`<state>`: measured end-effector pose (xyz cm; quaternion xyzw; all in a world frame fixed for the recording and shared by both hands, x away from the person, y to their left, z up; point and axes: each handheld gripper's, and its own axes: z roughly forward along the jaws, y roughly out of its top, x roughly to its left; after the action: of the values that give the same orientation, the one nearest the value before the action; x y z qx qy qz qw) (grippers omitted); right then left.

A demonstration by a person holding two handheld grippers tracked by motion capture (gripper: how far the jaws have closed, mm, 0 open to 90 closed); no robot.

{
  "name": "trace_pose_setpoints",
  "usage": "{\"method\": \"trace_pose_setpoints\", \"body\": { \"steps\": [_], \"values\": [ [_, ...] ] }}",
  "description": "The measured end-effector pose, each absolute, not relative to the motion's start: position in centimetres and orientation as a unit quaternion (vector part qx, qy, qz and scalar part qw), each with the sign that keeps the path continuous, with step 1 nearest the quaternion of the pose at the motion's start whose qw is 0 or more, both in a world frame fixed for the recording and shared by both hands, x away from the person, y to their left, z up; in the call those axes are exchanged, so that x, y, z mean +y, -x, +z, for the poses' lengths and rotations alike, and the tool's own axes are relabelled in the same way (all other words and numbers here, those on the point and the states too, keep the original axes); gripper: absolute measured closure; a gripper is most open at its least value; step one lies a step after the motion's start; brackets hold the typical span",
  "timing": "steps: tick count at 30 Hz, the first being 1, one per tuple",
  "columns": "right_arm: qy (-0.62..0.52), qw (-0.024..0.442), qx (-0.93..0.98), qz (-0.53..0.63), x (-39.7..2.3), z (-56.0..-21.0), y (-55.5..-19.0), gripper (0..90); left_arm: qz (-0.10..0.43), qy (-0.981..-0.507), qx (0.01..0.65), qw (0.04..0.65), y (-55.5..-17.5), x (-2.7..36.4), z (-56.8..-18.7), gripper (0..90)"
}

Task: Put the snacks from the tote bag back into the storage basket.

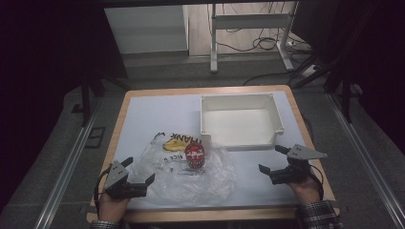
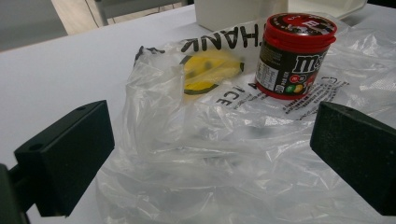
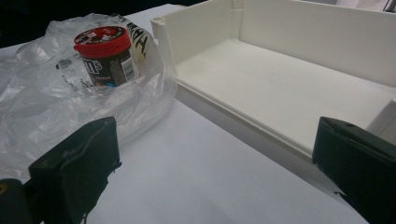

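Observation:
A clear plastic bag (image 1: 184, 169) printed with a yellow smiley and black letters lies crumpled on the white table. A red-lidded M&M's tub (image 1: 195, 156) stands upright on it, also seen as the tub (image 2: 295, 55) and the tub (image 3: 106, 57). My left gripper (image 1: 139, 171) is open at the bag's (image 2: 219, 154) near left edge, nothing between its jaws. My right gripper (image 1: 273, 160) is open at the near right, in front of the white bin (image 1: 241, 119). The bin's (image 3: 280, 84) inside looks bare.
The table top (image 1: 157, 114) has a wooden rim and free room at the far left. Beyond the table stand a white frame (image 1: 248, 28) and loose cables (image 1: 267, 43) on the floor. Metal rails (image 1: 67, 167) run along both sides.

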<state>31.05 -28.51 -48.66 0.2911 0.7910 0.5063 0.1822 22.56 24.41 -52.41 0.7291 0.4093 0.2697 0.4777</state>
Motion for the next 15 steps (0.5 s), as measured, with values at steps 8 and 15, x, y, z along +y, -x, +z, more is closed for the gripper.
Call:
{"method": "trace_pose_setpoints", "body": {
  "steps": [8, 15],
  "values": [
    [-0.284, 0.184, 0.788, 0.514, -28.14, -48.48, -30.84, 1.0, 0.275, -0.731, 0.409, 0.472, -22.54, 24.37, -52.41, 0.0],
    [-0.278, 0.183, 0.791, 0.514, -27.66, -48.4, -30.77, 1.0, 0.275, -0.731, 0.408, 0.472, -22.56, 24.39, -52.42, 0.0]
  ]
}}
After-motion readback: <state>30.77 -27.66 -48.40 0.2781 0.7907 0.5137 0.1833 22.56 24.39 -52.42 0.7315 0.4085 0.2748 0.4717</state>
